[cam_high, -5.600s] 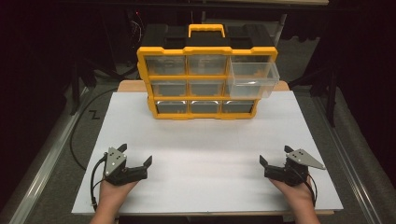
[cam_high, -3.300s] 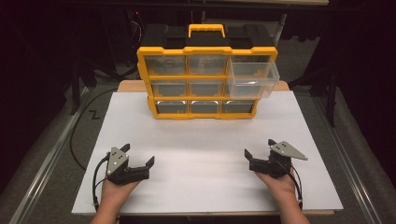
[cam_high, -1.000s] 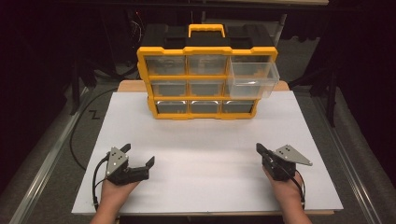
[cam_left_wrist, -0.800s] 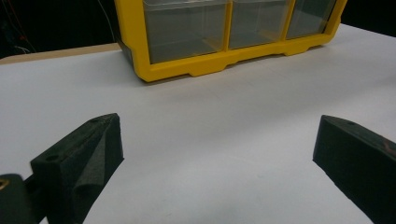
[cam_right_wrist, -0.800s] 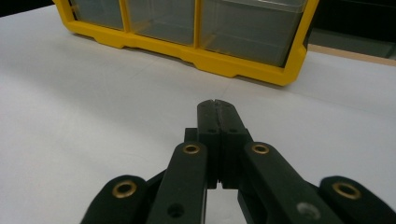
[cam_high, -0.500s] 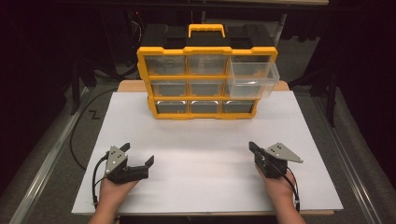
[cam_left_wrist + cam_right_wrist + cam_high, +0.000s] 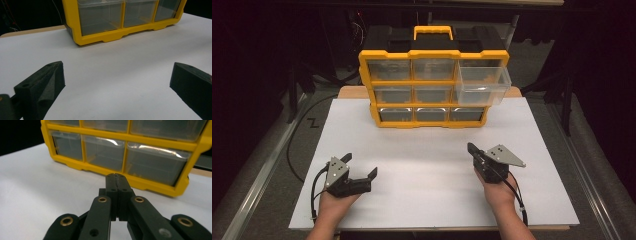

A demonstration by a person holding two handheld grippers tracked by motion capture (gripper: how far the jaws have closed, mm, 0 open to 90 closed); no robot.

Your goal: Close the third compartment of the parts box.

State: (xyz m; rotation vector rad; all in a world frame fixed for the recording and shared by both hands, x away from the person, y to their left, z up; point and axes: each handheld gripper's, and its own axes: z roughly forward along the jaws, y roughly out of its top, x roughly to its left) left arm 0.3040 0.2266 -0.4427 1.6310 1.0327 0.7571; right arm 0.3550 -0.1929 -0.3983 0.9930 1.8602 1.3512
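My right gripper (image 7: 471, 149), jaws closed and empty, nears the organizer's (image 7: 432, 90) protruding drawer (image 7: 482, 85); left gripper (image 7: 360, 171) wide, idle.

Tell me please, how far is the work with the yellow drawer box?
One clear drawer at the upper right of the organizer already stands pulled out. Nothing is in hand: the left gripper is open, the right gripper shut, both apart from it. Any handling of the drawers seems left.
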